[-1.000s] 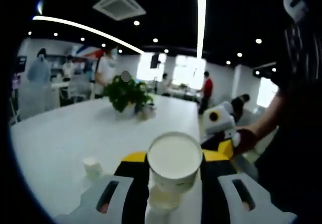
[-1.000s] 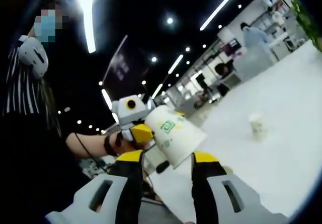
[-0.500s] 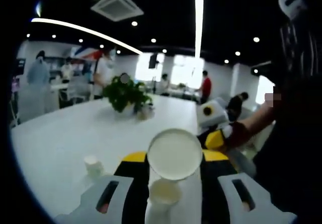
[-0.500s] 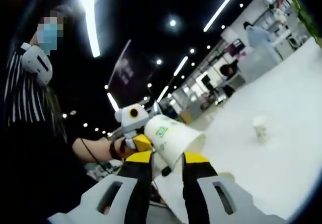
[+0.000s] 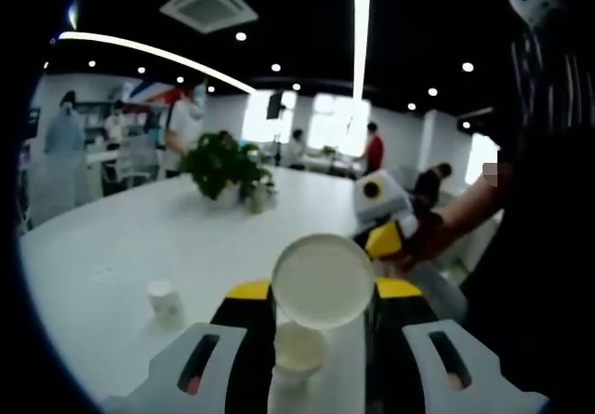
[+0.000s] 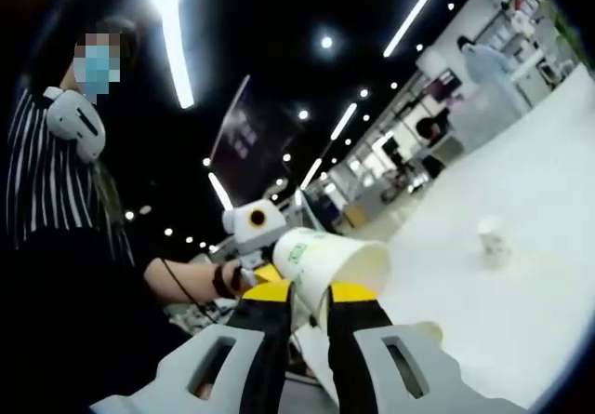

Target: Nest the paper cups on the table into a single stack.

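Left gripper (image 5: 321,326): jaws closed on a paper cup stack (image 5: 299,349), mouth facing the camera.
Right gripper (image 6: 308,316): jaws clamp a tilted paper cup (image 6: 330,260).
Small cup (image 5: 165,300): upright on the white table (image 5: 121,247), far left.

Lone cup (image 5: 165,300) on table (image 5: 112,247), apparently before plant (image 5: 218,165).

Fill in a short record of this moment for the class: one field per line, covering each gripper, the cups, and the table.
left gripper: shut on a white cup, bottom toward the camera
right gripper: shut on the held cup's wall, cup tilted, mouth open toward the table
loose cup: alone on the table, apart from both grippers
table: white, with a potted plant at its far end
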The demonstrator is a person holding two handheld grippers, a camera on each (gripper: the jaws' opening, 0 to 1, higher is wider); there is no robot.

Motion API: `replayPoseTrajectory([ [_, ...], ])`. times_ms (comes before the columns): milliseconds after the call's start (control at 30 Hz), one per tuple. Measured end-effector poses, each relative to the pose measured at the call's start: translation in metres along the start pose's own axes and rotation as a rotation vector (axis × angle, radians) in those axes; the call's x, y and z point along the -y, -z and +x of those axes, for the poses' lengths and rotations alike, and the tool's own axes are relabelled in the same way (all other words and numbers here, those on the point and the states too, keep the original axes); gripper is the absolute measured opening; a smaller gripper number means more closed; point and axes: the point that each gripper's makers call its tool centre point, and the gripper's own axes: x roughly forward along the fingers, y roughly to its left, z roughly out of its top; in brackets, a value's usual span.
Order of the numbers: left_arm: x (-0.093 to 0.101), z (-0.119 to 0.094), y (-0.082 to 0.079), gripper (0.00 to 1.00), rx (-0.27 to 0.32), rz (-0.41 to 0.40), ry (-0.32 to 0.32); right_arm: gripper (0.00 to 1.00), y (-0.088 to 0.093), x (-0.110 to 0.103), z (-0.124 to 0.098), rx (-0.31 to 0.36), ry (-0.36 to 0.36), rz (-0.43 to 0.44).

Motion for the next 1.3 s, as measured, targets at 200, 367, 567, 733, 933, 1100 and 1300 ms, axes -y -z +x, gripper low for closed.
replayPoseTrajectory([
  [200, 0.0, 0.0, 0.008, 0.38, -0.011, -0.004, 0.004, 0.05, -0.002, -0.001, 0.003, -0.007, -0.025, 0.011],
  [367, 0.0, 0.0, 0.012, 0.38, -0.023, -0.016, 0.006, 0.05, -0.003, -0.002, 0.006, -0.013, -0.043, 0.017],
  [567, -0.001, -0.002, 0.013, 0.38, -0.007, -0.032, -0.006, 0.0, -0.005, -0.013, 0.008, -0.015, -0.086, 0.013],
  [733, 0.0, -0.002, 0.015, 0.4, -0.016, -0.007, -0.023, 0.0, -0.002, -0.022, 0.013, -0.022, -0.103, -0.034],
  [933, 0.001, -0.003, 0.018, 0.4, -0.015, -0.018, -0.021, 0.0, 0.0, -0.024, 0.013, -0.028, -0.101, -0.028],
  [1100, 0.001, -0.003, 0.017, 0.4, -0.002, -0.022, -0.032, 0.0, -0.001, -0.023, 0.012, -0.028, -0.098, -0.02],
  [1300, 0.0, -0.004, 0.016, 0.41, 0.009, -0.024, -0.049, 0.0, -0.001, -0.021, 0.012, -0.025, -0.091, -0.023],
])
